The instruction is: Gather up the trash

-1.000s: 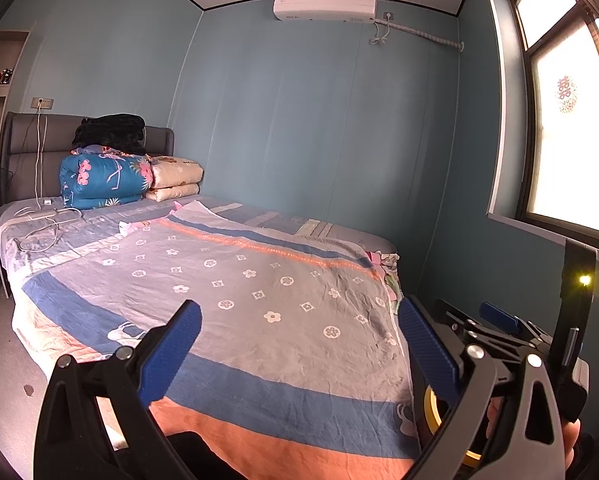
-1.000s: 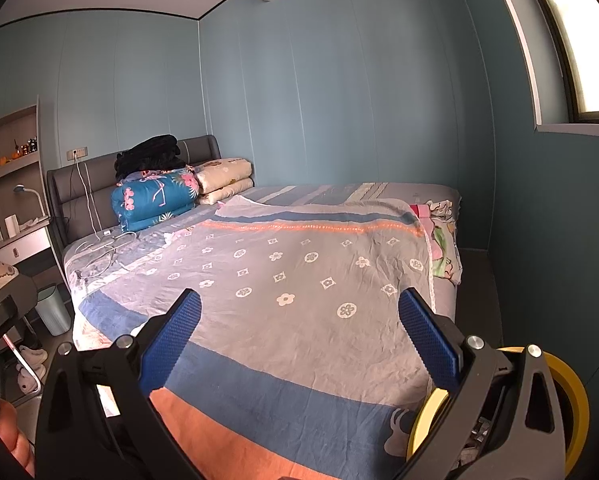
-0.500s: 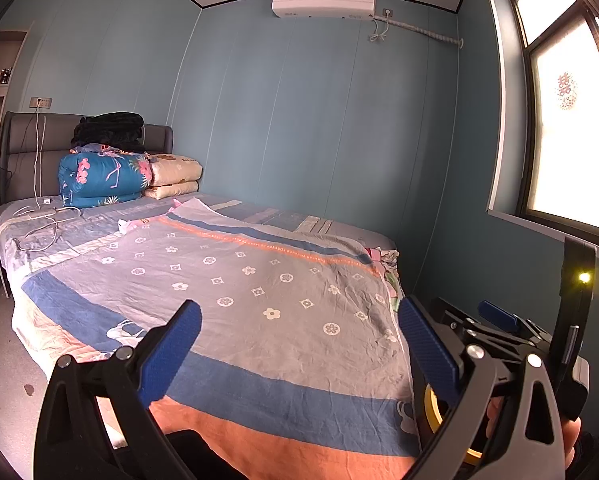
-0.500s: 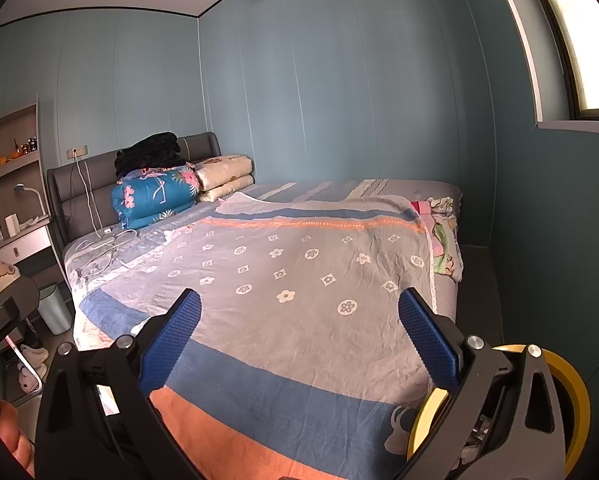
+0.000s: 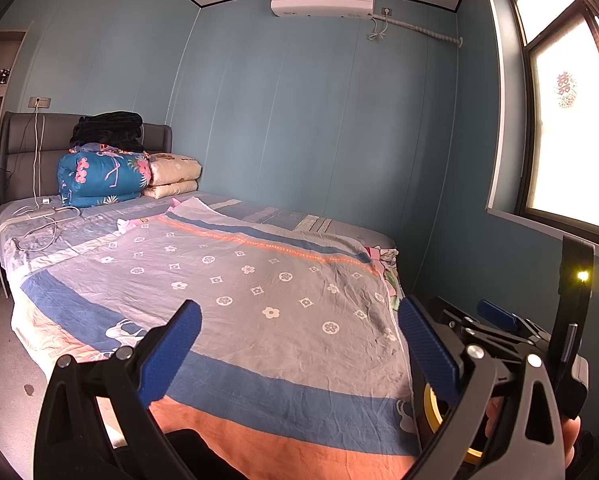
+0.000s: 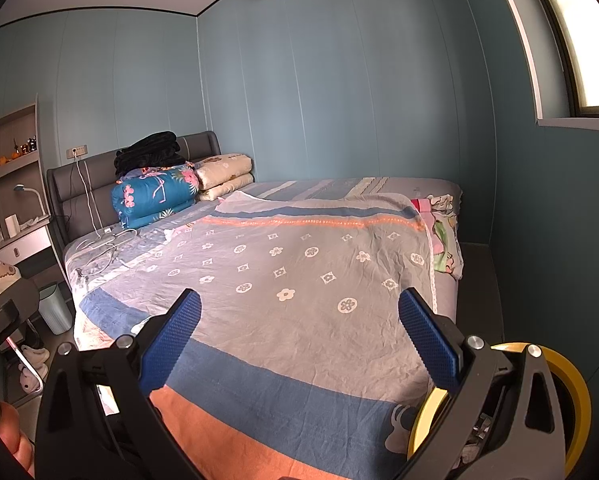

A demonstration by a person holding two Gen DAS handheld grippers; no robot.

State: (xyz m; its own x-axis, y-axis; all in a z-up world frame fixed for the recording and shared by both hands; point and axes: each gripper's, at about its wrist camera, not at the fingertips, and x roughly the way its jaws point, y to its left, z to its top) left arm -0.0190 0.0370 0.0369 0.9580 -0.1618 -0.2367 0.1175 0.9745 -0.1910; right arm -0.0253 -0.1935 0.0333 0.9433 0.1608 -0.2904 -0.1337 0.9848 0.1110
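A yellow-rimmed trash bin (image 6: 571,392) stands on the floor at the bed's near right corner, and some crumpled scraps (image 6: 477,434) show inside it. In the left wrist view only a sliver of its rim (image 5: 429,404) appears behind my finger. My left gripper (image 5: 299,344) hangs open over the foot of the bed with nothing between its blue pads (image 5: 171,352). My right gripper (image 6: 299,340) is open and empty too, just left of the bin. It also shows at the right of the left wrist view (image 5: 495,316), held in a hand (image 5: 495,420).
A bed (image 5: 259,288) with a flowered grey, blue and orange sheet fills the middle. Folded quilts (image 5: 103,178) and charger cables (image 5: 39,216) lie near the headboard. A small pale bin (image 6: 55,308) and slippers (image 6: 29,360) are on the floor at left. A narrow gap (image 6: 479,280) runs along the right wall.
Both views have barely drifted. The two grippers stay open and empty above the foot of the bed.
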